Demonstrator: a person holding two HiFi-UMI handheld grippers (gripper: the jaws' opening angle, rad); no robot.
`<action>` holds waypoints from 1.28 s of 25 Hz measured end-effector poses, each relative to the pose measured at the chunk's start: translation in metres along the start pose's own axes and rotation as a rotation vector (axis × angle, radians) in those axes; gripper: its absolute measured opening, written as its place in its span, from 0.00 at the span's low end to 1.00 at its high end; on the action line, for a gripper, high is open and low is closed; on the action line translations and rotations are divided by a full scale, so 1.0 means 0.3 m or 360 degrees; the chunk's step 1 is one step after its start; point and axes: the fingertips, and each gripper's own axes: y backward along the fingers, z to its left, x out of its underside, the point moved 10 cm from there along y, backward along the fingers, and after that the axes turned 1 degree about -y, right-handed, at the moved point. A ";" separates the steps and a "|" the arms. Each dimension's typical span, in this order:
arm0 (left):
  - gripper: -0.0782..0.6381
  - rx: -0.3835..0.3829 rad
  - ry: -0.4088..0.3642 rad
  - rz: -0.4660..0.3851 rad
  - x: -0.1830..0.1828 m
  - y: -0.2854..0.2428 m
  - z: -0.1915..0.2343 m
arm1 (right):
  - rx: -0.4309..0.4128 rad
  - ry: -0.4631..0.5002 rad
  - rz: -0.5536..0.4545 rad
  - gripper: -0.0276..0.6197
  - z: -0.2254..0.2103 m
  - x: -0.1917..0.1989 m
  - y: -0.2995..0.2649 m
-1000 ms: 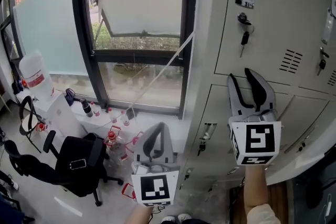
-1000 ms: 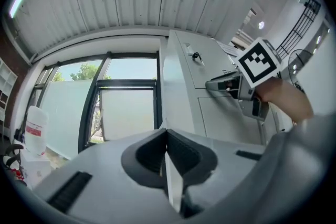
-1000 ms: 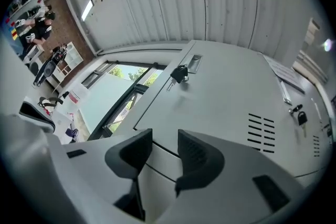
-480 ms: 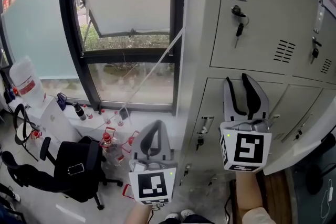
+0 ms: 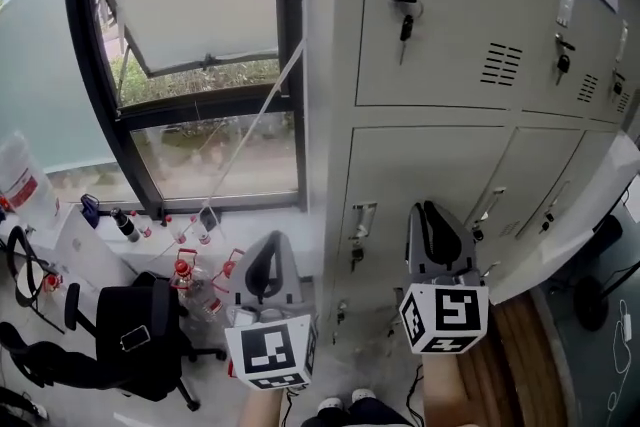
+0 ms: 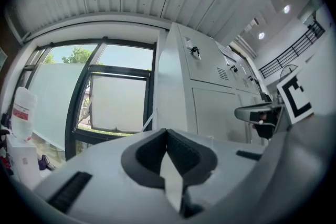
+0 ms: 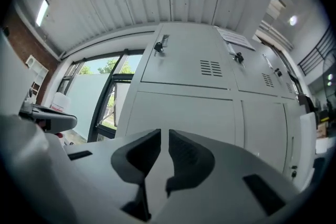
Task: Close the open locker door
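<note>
A bank of grey lockers [image 5: 450,25] fills the right half of the head view, with keys hanging in the upper doors. At the far right a pale door panel [image 5: 590,210] swings out from the lower row; its edge [image 7: 307,144] also shows in the right gripper view. My right gripper [image 5: 432,220] hangs low before the lower doors, touching nothing. Its jaws have just been closing, with a thin slit left and nothing between them. My left gripper [image 5: 268,270] is shut and empty near the lockers' left side.
A black-framed window [image 5: 190,65] with a tilted pane is left of the lockers. Below it stand a black office chair [image 5: 130,325], several small bottles [image 5: 185,265] and a large water jug [image 5: 20,185]. Floor shows beneath both grippers.
My right gripper dropped from the upper locker row to the lower doors and its jaws narrowed from wide apart. My left gripper sank slightly. The view swung right, showing more lockers.
</note>
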 end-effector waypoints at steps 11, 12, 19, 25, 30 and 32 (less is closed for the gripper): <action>0.11 -0.0020 0.0065 0.0099 0.060 0.036 -0.095 | -0.0007 0.0058 0.0105 0.09 -0.061 0.102 0.127; 0.11 -0.0020 0.0067 0.0108 0.062 0.036 -0.106 | -0.0015 0.0051 0.0114 0.09 -0.071 0.107 0.133; 0.11 -0.0016 0.0027 0.0109 0.055 0.053 -0.168 | -0.0025 -0.0057 0.0146 0.08 -0.141 0.138 0.169; 0.11 -0.0029 0.0025 0.0122 0.051 0.067 -0.210 | -0.0036 -0.0090 0.0165 0.08 -0.166 0.157 0.189; 0.11 -0.0018 -0.0005 0.0121 0.050 0.072 -0.235 | -0.0031 -0.0108 0.0172 0.07 -0.190 0.163 0.206; 0.11 -0.0015 -0.0001 0.0119 0.047 0.072 -0.245 | -0.0029 -0.0111 0.0171 0.07 -0.197 0.163 0.211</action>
